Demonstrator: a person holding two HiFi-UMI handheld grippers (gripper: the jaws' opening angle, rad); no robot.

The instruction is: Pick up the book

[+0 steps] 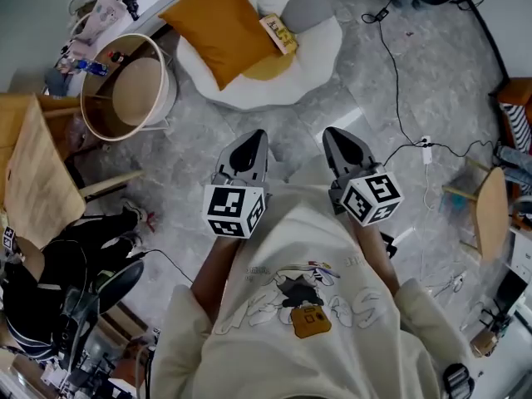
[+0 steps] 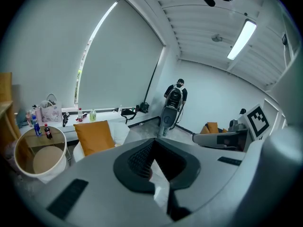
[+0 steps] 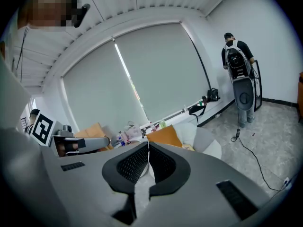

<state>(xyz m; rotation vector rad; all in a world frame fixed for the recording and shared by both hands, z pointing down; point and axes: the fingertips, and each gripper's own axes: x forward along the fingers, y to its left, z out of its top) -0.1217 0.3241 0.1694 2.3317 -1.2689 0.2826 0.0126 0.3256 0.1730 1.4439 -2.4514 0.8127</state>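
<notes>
The book, yellow-covered, lies on a white round seat beside an orange cushion at the top of the head view. My left gripper and my right gripper hang side by side over the grey floor, well short of the seat. Each is shut with its jaw tips together and nothing between them. The left gripper view shows the orange cushion ahead on the left; the book is not visible there. In the right gripper view the cushion and the yellow book show just past the jaws.
A round tub-like table stands left of the seat, a wooden chair further left. A black cable runs over the floor to a white power strip on the right. A person with a backpack stands near the far wall.
</notes>
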